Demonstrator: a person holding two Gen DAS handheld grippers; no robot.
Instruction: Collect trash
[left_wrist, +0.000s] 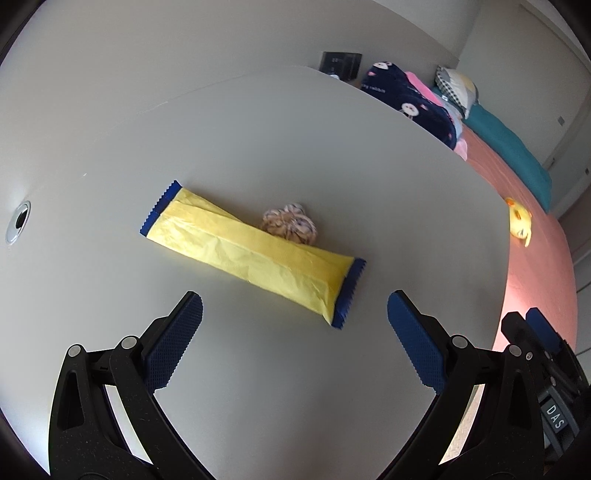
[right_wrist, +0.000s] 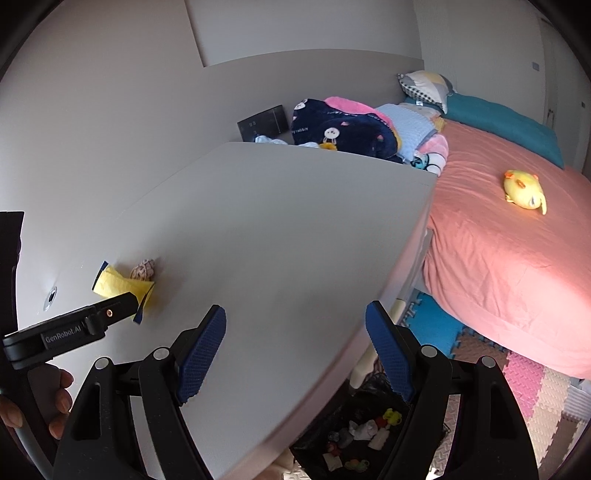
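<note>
Just behind wrapper (left_wrist: 251, 254), crumpled wad (left_wrist: 290, 222)

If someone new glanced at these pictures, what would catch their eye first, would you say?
Probably the long yellow wrapper with blue ends, lying flat on the grey table just ahead of the open left tongs, with a crumpled paper ball right behind it. Next, the salmon bed beside the table, with a yellow plush toy on it.

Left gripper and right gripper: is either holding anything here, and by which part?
Nothing is held. The left gripper is open, short of the yellow wrapper on the table. The right gripper is open and empty.
</note>
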